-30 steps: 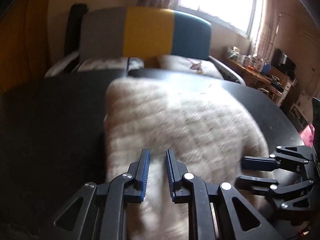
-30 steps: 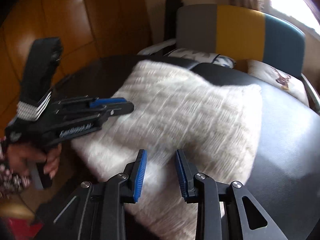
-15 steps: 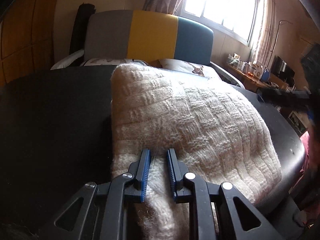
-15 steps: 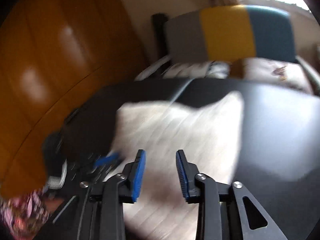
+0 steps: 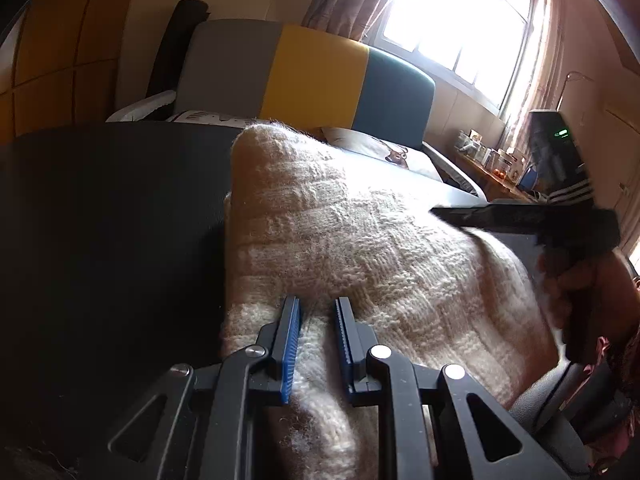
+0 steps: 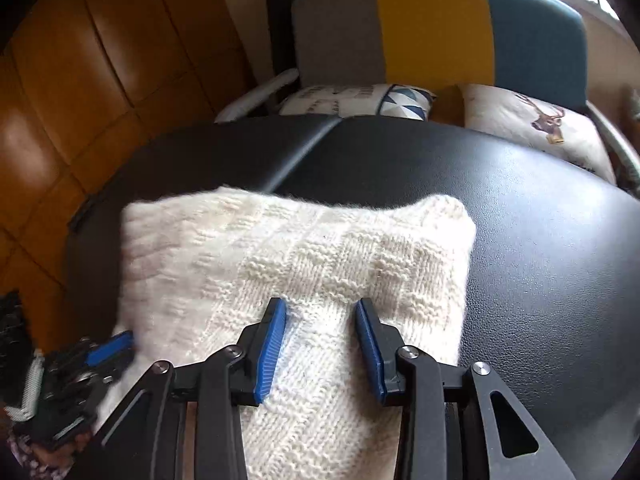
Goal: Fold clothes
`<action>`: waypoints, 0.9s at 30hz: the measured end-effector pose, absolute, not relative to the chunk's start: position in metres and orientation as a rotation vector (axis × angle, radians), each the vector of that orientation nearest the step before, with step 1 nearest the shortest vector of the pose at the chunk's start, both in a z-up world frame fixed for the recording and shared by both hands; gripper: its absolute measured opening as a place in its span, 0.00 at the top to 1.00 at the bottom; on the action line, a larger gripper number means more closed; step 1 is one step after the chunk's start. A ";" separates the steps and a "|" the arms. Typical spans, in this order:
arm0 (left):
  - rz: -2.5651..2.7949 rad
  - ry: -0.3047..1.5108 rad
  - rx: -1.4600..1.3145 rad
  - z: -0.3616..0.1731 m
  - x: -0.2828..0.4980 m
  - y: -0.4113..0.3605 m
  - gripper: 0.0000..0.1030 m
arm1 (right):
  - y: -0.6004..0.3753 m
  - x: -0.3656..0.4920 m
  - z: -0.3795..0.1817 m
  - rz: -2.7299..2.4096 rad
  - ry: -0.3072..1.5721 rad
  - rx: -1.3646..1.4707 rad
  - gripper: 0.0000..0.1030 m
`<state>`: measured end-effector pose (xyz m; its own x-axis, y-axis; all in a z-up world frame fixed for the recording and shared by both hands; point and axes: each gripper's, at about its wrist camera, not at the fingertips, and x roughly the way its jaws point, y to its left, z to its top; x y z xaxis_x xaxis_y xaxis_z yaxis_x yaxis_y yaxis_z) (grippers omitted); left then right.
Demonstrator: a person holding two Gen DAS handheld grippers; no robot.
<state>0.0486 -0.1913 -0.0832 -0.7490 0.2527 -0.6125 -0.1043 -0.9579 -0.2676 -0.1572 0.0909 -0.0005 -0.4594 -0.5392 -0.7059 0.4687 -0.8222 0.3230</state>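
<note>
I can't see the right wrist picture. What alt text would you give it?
A folded cream knit sweater lies on a black table, with the right gripper open just above its near edge. The left gripper shows at lower left; a striped chair stands behind.

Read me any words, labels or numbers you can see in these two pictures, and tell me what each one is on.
None can be read.
Left cushion: dark printed marks, possibly letters, too blurred to read.
Right cushion: a deer picture, no text.
Black box by the window: a green light, no readable digits.
Left gripper as seen from the right wrist: no readable marking.
Sweater: no label showing.
</note>
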 end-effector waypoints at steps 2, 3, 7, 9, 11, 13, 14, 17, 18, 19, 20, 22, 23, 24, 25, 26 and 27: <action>2.748 -0.321 -1.008 -0.078 0.049 -0.192 0.82 | 0.114 -0.142 0.011 -2.269 -0.256 1.107 0.59; 2.754 -0.323 -1.002 -0.072 0.051 -0.192 0.82 | 0.121 -0.135 0.013 -2.272 -0.286 1.106 0.49; 2.785 -0.295 -0.881 -0.043 0.060 -0.189 0.82 | 0.151 -0.101 0.010 -2.266 -0.319 1.175 0.39; 2.769 -0.260 -0.866 -0.035 0.056 -0.181 0.82 | 0.161 -0.089 0.001 -2.222 -0.361 1.237 0.39; 2.750 -0.205 -0.884 -0.032 0.048 -0.171 0.82 | 0.165 -0.083 -0.011 -2.139 -0.430 1.290 0.39; 2.747 -0.143 -0.944 -0.040 0.038 -0.165 0.82 | 0.165 -0.077 -0.024 -2.044 -0.493 1.335 0.37; 2.748 -0.117 -0.984 -0.045 0.032 -0.164 0.82 | 0.162 -0.072 -0.031 -2.001 -0.505 1.360 0.37; 2.740 -0.098 -1.071 -0.060 0.020 -0.165 0.82 | 0.154 -0.064 -0.049 -1.889 -0.569 1.404 0.37; 2.734 -0.122 -1.079 -0.063 0.019 -0.168 0.82 | 0.152 -0.063 -0.055 -1.870 -0.593 1.416 0.40; 2.735 -0.142 -1.076 -0.064 0.019 -0.170 0.82 | 0.150 -0.062 -0.059 -1.860 -0.603 1.423 0.55; 2.736 -0.162 -1.073 -0.065 0.020 -0.171 0.82 | 0.149 -0.060 -0.058 -1.869 -0.583 1.416 0.63; 2.738 -0.198 -1.066 -0.067 0.021 -0.175 0.82 | 0.148 -0.056 -0.055 -1.888 -0.543 1.403 0.74; 2.737 -0.195 -1.065 -0.065 0.021 -0.175 0.82 | 0.147 -0.054 -0.054 -1.898 -0.523 1.396 0.75; 2.736 -0.191 -1.062 -0.063 0.022 -0.175 0.82 | 0.147 -0.052 -0.050 -1.924 -0.483 1.385 0.76; 2.735 -0.181 -1.053 -0.061 0.023 -0.173 0.82 | 0.148 -0.049 -0.041 -1.975 -0.409 1.368 0.76; 2.730 -0.170 -1.056 -0.060 0.023 -0.171 0.82 | 0.149 -0.047 -0.036 -2.001 -0.366 1.362 0.76; 2.725 -0.162 -1.058 -0.059 0.022 -0.169 0.82 | 0.151 -0.046 -0.031 -2.026 -0.323 1.355 0.76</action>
<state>0.0224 -0.1690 -0.0591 -0.7187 0.2372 -0.6536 -0.1583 -0.9711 -0.1784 -0.0457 0.1506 -0.0307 -0.2365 -0.6484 -0.7236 0.3912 -0.7452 0.5399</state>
